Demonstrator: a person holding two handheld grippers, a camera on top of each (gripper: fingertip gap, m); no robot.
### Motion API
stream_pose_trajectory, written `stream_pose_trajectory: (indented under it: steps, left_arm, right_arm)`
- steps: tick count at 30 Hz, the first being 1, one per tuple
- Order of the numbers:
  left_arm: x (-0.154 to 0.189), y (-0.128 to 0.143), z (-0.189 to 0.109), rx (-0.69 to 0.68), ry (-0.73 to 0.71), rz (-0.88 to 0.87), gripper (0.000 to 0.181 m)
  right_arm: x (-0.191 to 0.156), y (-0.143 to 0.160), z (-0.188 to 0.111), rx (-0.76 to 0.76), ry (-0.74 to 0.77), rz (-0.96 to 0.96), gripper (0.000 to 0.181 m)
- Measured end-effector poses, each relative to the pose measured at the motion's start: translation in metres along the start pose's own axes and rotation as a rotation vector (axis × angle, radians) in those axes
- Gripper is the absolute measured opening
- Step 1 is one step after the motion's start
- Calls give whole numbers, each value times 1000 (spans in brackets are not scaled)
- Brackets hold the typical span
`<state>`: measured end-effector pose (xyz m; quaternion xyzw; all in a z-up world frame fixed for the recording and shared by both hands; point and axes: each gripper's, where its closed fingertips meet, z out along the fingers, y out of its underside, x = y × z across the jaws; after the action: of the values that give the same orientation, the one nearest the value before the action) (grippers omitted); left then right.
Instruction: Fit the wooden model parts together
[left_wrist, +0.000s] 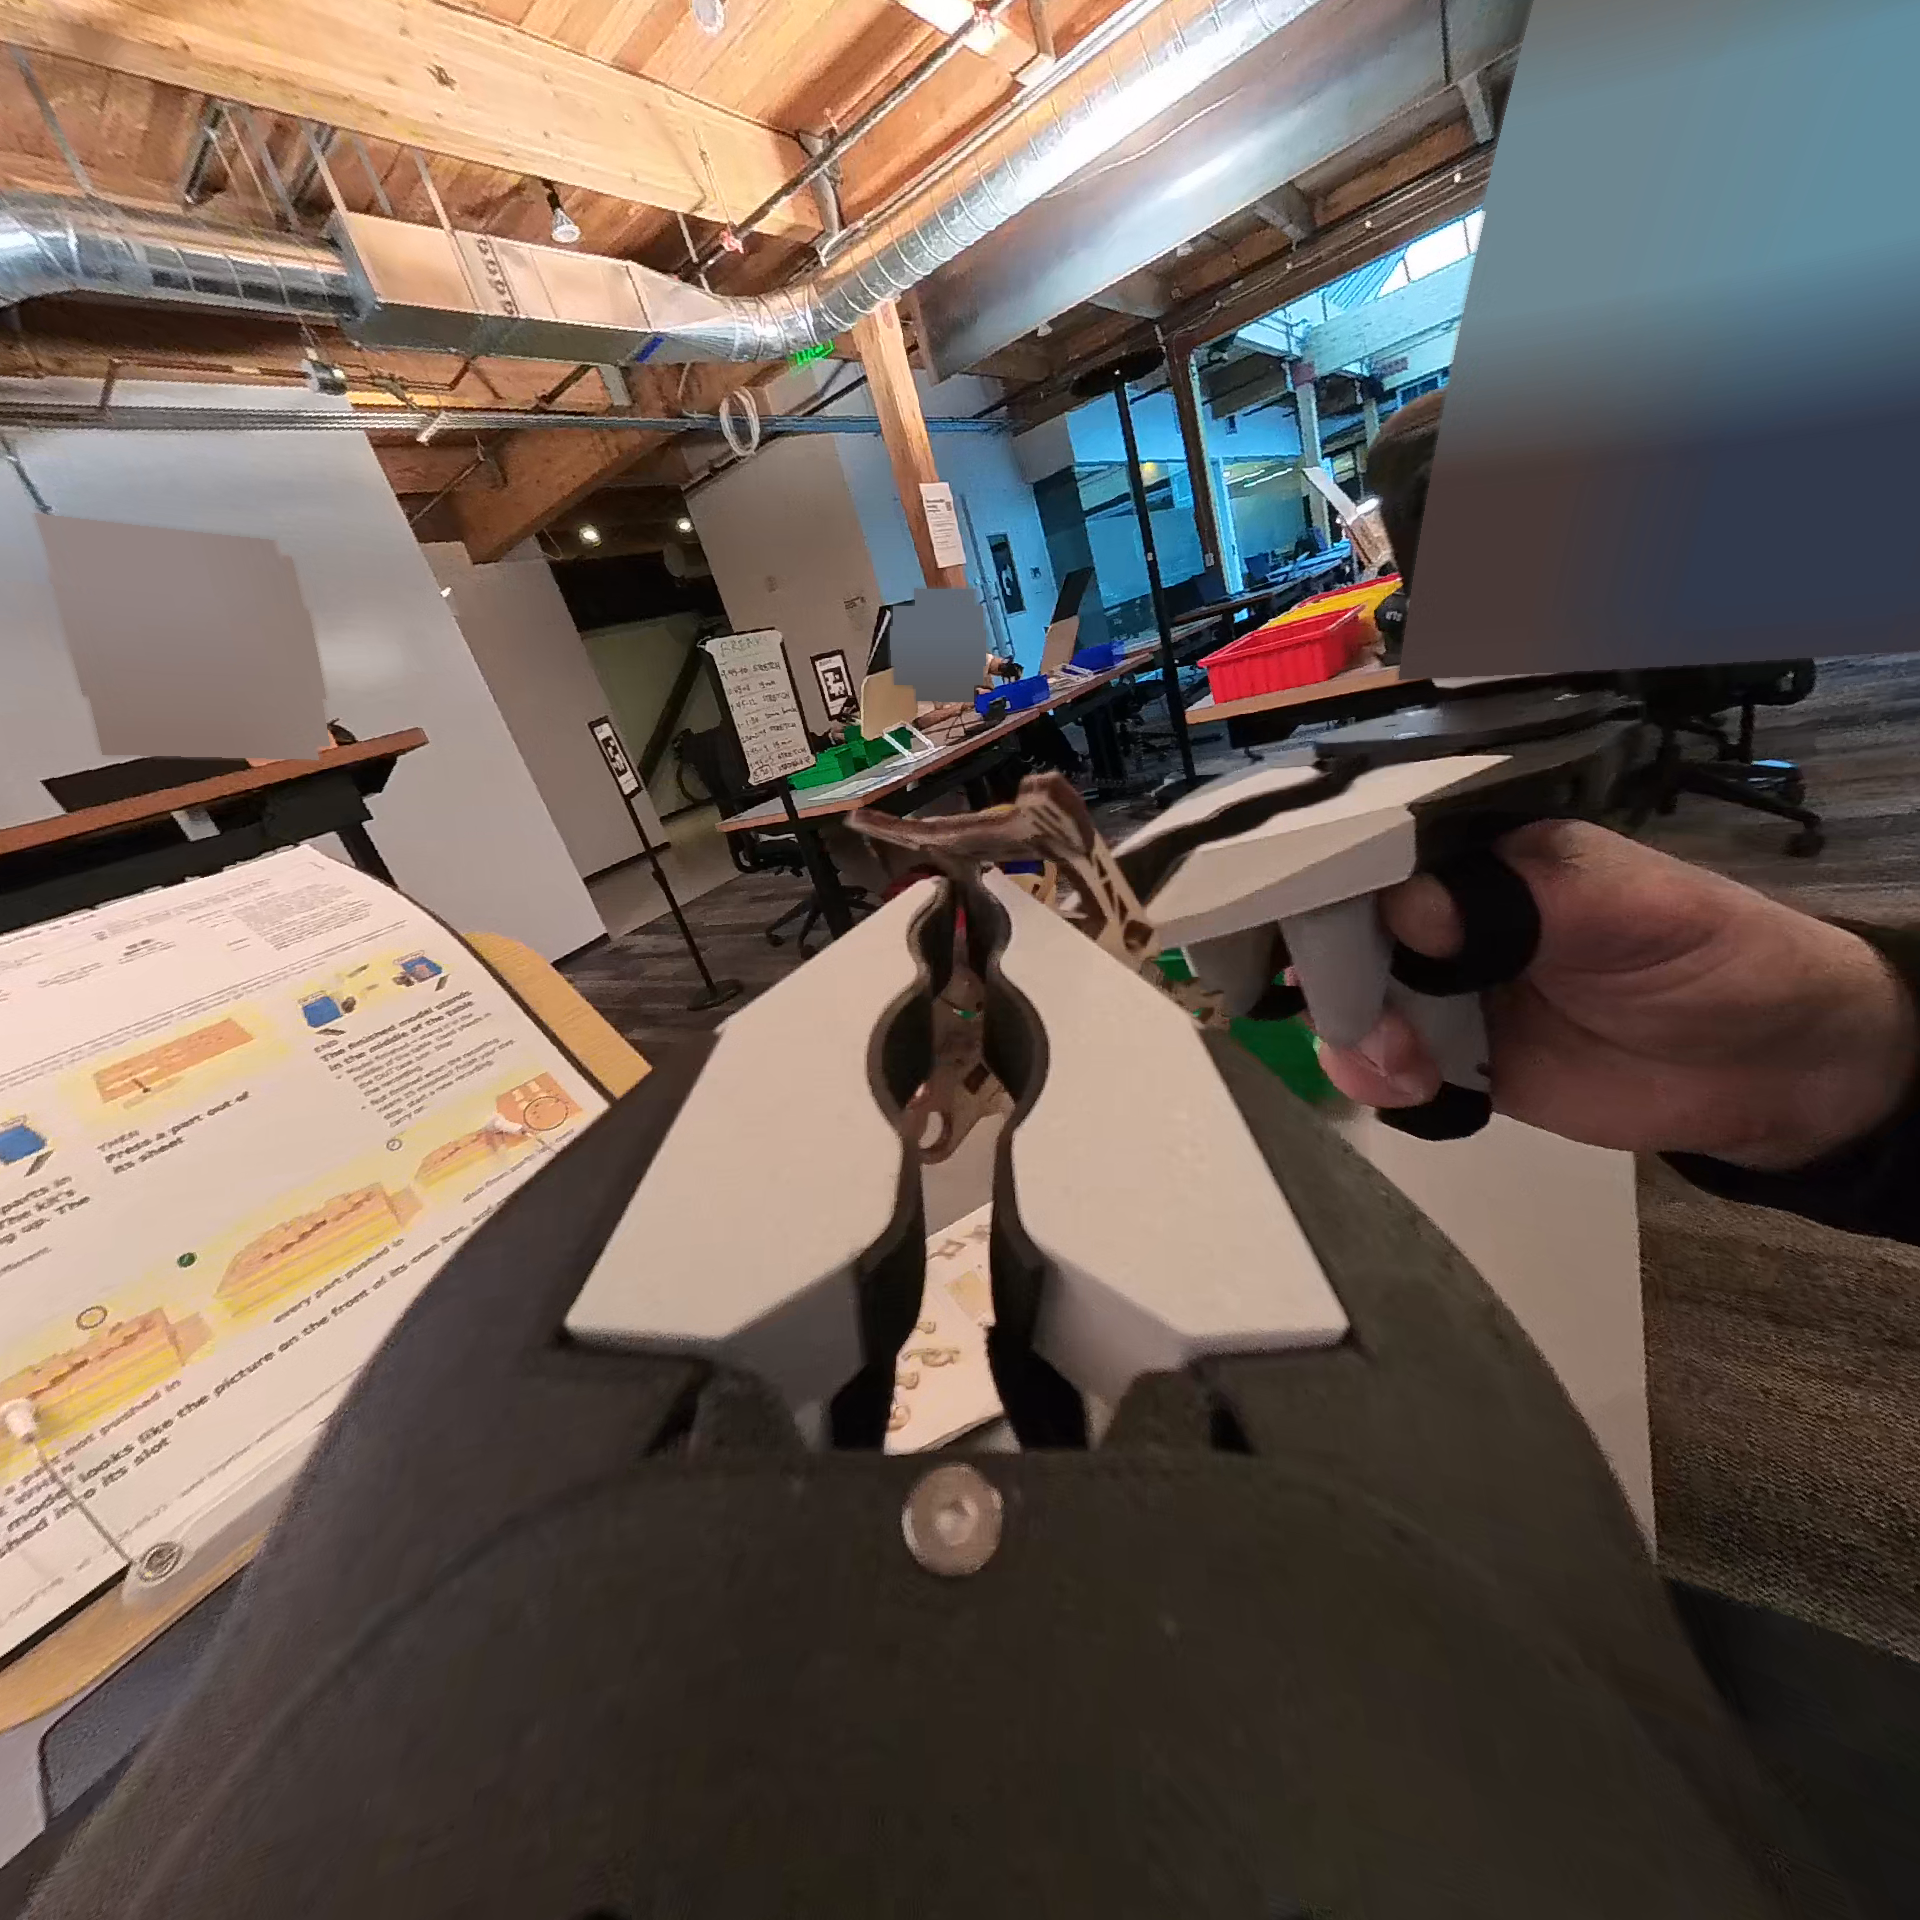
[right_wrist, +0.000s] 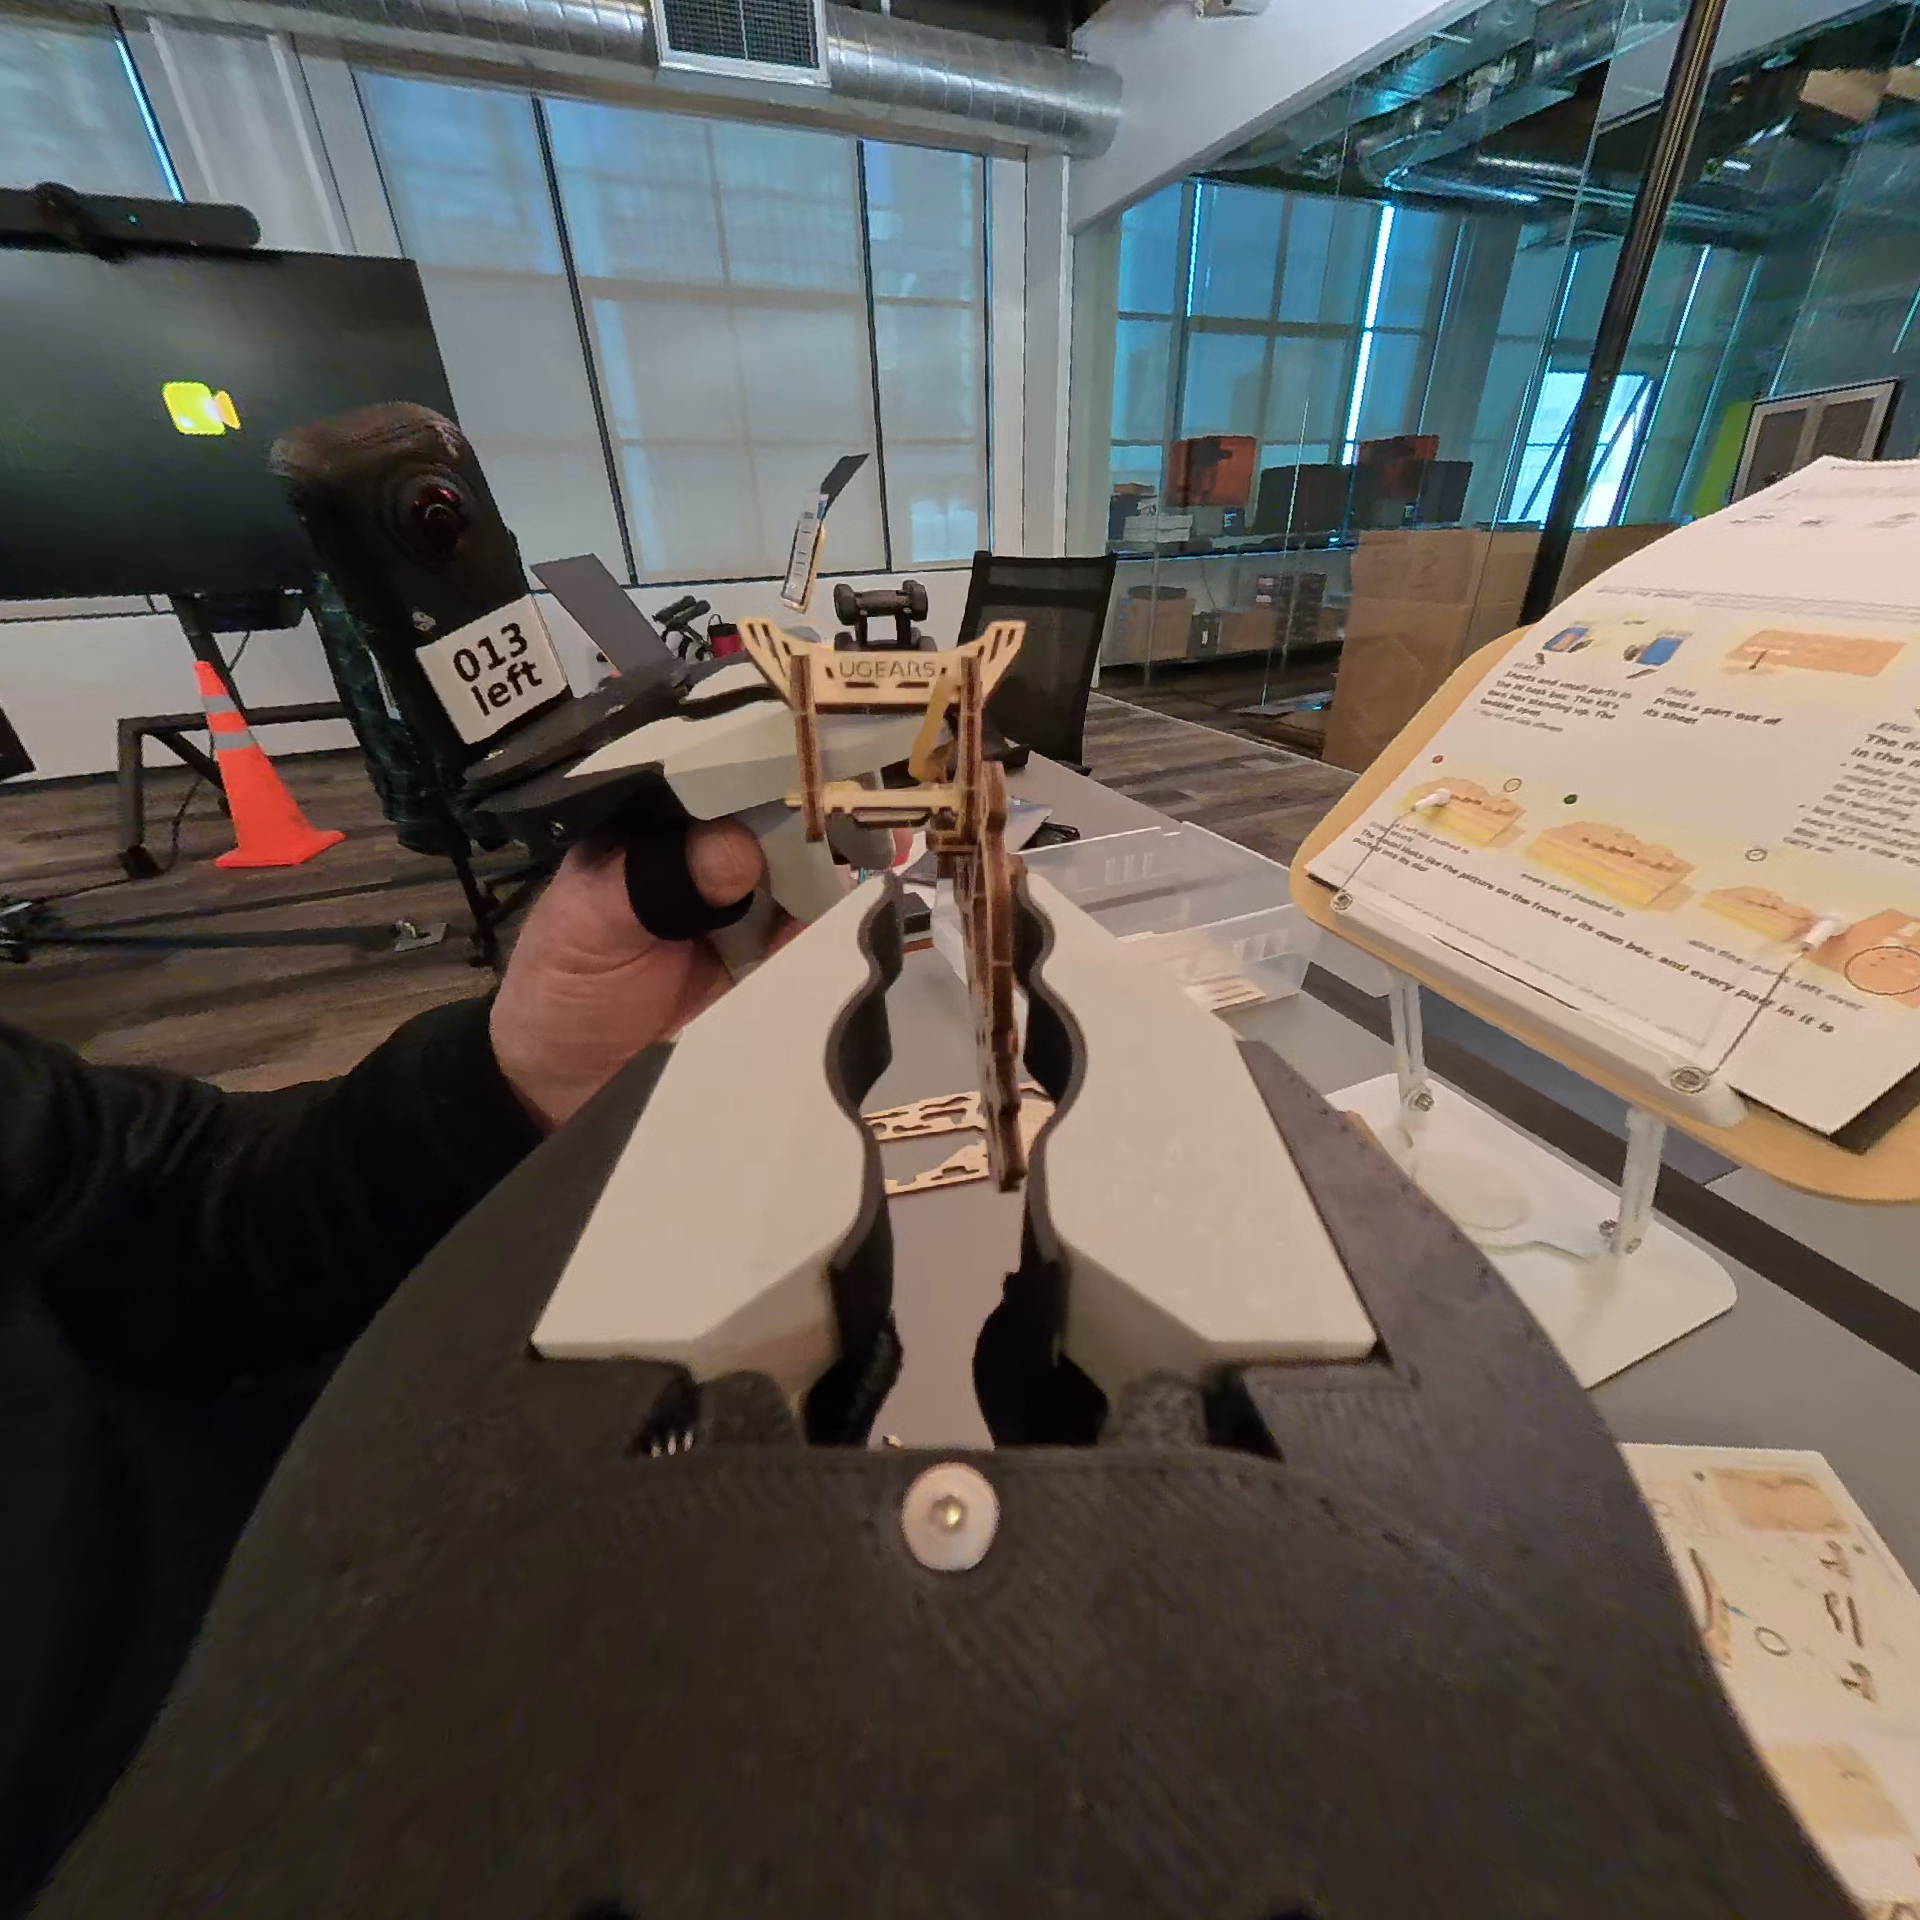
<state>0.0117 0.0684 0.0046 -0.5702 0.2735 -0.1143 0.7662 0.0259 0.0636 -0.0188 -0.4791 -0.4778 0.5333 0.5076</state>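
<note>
Grey table is lying well below both grippers. The right gripper is pinching the wooden model by its edge, fingers nearly closed; the left gripper is clamping its other side, held aloft.

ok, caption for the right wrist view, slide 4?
Right gripper pinches a flat wooden part of the wooden model, which the left gripper steadies above the table.

Both pictures are bright. Daylight comes in through the big windows, and small ceiling lamps glow too. Straight beams bend near the edges, like in a fish-eye lens. The green bin looks smeared and blurry. Shadows are soft.
</note>
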Motion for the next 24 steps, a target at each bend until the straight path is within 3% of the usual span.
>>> stream_pose_trajectory:
  steps: [3,11,24]
  left_arm:
    - [1,-1,3,8,4,-10,0]
    - [-8,1,3,-17,-26,28,0]
    - [-7,10,0,-155,-11,275,0]
  right_arm:
    - [5,-3,0,-14,17,-20,1]
    - [10,-14,-1,1,50,-22,0]
    - [11,-17,-4,71,0,36,0]
